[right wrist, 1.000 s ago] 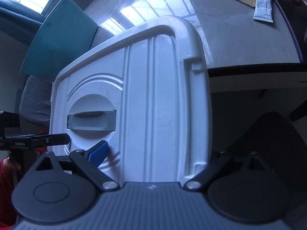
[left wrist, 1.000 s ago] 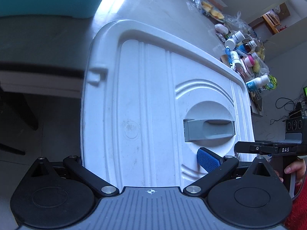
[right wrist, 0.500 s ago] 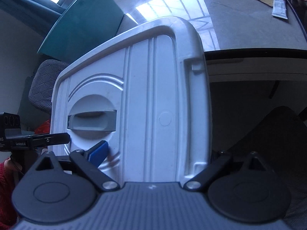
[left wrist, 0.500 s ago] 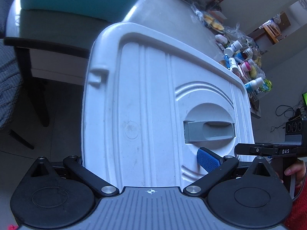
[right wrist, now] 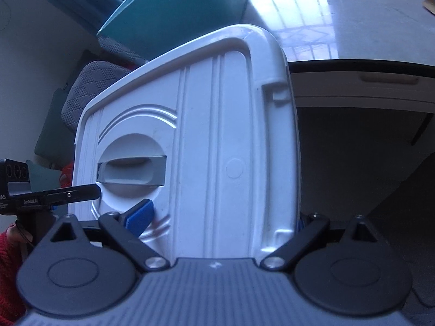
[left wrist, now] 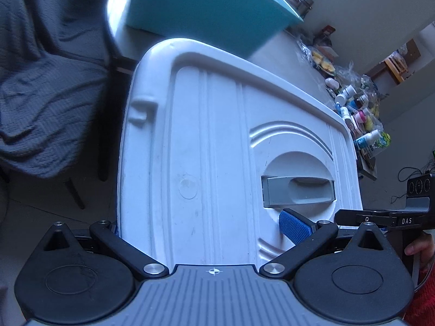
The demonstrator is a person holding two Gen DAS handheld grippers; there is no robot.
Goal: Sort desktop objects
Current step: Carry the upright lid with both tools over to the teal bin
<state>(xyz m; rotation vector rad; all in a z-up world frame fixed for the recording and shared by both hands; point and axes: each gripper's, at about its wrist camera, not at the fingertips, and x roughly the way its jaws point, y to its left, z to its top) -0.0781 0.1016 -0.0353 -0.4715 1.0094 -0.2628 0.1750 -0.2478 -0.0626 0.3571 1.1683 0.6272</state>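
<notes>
A large white plastic lid with a grey handle fills the left wrist view. It also fills the right wrist view, with its handle at the left. Both grippers clamp its near edge. My left gripper has one blue pad on the lid's top; the other finger is hidden under the lid. My right gripper likewise shows one blue pad on top. Each gripper shows at the edge of the other's view.
A teal bin stands on the grey table beyond the lid. Bottles and bagged items crowd the table's far right. A grey upholstered chair is at the left. Dark space lies under the table.
Both grippers have carried the lid back and down, away from the table. The table edge and teal bin now sit higher in view, and the chair has come into sight.
</notes>
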